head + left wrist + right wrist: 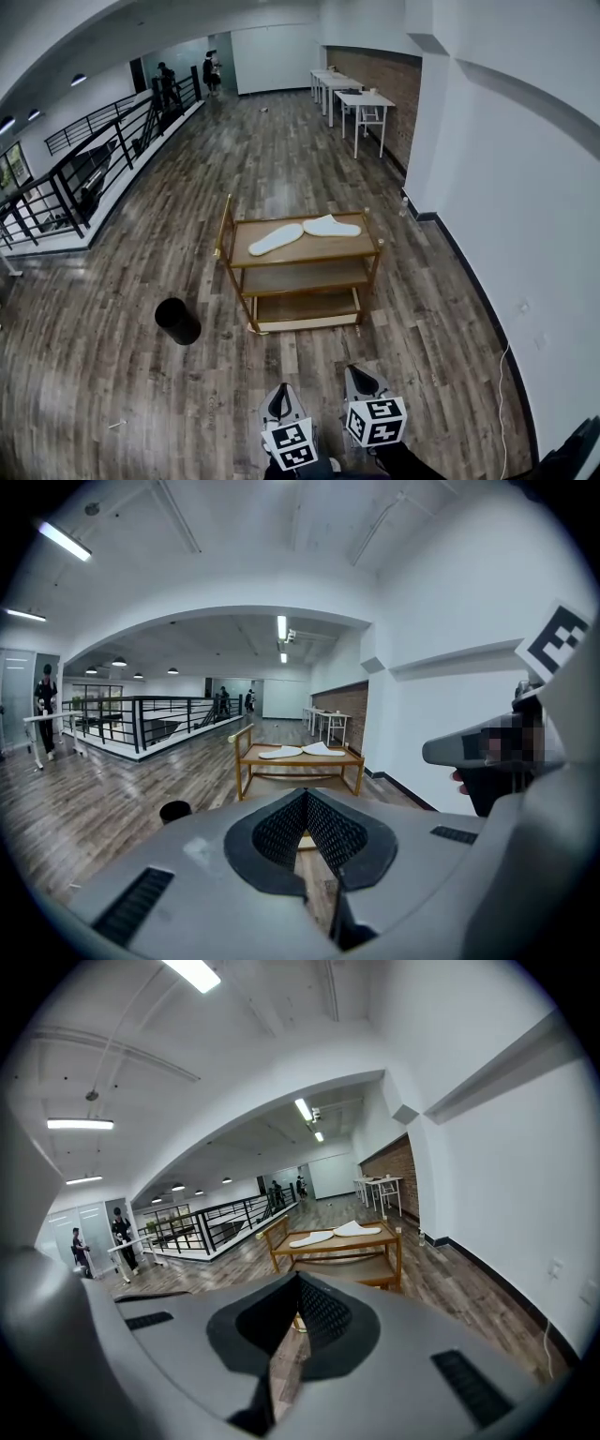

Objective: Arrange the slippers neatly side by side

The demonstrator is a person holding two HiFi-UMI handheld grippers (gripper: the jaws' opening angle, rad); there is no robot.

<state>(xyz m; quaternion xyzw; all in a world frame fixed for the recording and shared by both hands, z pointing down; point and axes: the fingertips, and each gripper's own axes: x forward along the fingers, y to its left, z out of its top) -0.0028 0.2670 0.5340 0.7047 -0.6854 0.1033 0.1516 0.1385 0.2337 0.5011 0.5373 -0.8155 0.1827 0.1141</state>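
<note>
Open floor (pixel 309 361) to cart (pixel 309 262); bin (pixel 176 321), seemingly, leftward.

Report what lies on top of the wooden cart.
The left slipper and the right slipper, both white, lie end to end on the top shelf, not side by side. That shelf hides much of the lower shelves.
</note>
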